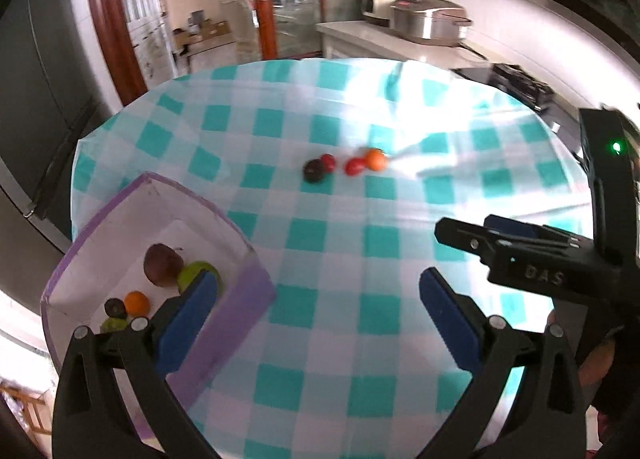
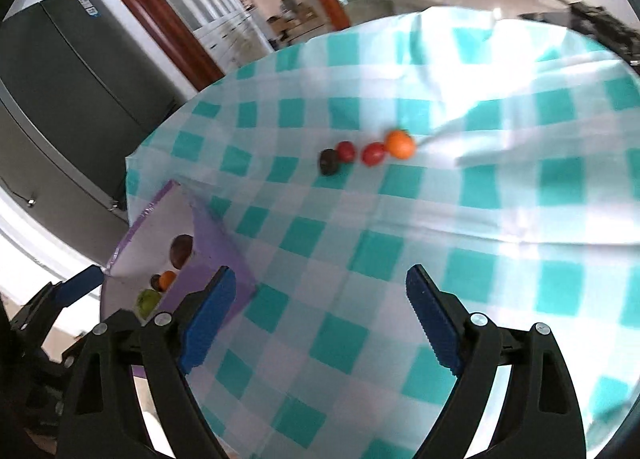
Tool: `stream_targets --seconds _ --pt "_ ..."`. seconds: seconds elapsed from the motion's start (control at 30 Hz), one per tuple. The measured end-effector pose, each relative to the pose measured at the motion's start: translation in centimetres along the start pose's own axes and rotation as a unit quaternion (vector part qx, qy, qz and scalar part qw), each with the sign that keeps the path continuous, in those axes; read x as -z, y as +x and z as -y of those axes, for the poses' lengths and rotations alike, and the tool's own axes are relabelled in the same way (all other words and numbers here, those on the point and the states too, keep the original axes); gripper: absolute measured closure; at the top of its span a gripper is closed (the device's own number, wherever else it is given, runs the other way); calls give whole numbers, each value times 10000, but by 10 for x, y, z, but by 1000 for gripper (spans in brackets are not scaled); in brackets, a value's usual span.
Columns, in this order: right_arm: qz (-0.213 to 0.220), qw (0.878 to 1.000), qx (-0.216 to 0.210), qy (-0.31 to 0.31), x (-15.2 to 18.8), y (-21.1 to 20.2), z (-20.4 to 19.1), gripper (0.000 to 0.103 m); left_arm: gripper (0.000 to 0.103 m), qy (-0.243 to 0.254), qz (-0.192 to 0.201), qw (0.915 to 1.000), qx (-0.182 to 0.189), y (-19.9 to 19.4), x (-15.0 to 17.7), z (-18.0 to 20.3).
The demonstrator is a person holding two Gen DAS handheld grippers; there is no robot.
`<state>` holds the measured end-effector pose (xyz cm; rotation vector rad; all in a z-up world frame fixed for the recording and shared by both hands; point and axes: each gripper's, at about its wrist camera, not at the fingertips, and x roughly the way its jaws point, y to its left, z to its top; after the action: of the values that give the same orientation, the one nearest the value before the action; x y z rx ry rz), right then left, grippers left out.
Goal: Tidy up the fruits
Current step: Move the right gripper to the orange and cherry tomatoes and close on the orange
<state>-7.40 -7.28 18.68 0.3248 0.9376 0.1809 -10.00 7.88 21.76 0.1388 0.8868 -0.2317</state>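
Observation:
Several small fruits lie in a row mid-table: a dark fruit (image 1: pixel 314 170) (image 2: pixel 329 161), two red ones (image 1: pixel 328 161) (image 1: pixel 354 166) and an orange one (image 1: pixel 375 159) (image 2: pixel 400 144). A white box with a purple rim (image 1: pixel 248 283) (image 2: pixel 212 247) stands at the table's left edge. It holds a dark red plum (image 1: pixel 163 264) (image 2: pixel 182 249), a green fruit (image 1: pixel 196 273), a small orange (image 1: pixel 137 302) and others. My left gripper (image 1: pixel 316 315) hangs open and empty, its left finger over the box. My right gripper (image 2: pixel 322 315) (image 1: pixel 468 228), beside it, is open and empty too.
The round table wears a teal-and-white checked cloth (image 1: pixel 320 243) with folds at the right. A dark fridge (image 2: pixel 80 71) stands left of the table. Behind are a counter with a rice cooker (image 1: pixel 432 21) and a stove (image 1: pixel 520 83). A person (image 1: pixel 240 23) stands in the far doorway.

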Motion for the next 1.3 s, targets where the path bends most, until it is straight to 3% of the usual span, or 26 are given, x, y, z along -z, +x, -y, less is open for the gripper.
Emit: stream_targets --seconds 0.27,0.53,0.8,1.03,1.2,1.3 --pt "256 9982 550 -18 50 -54 -15 15 2 -217 -156 9987 445 -25 50 4" --pt "145 9967 768 -197 50 -44 -15 15 2 -336 -349 9970 599 -14 60 -6" --pt "-168 9950 902 -388 4 30 8 16 2 85 -533 9971 528 40 20 3" --pt "-524 9848 1195 -1151 -49 108 40 17 2 429 -639 9960 444 112 -29 25" --pt "-646 9704 1385 -1869 -74 164 57 25 2 171 -880 9957 242 163 -45 27" --pt "-622 9535 1588 -2486 -82 194 56 30 3 161 -858 9962 -34 185 -50 25"
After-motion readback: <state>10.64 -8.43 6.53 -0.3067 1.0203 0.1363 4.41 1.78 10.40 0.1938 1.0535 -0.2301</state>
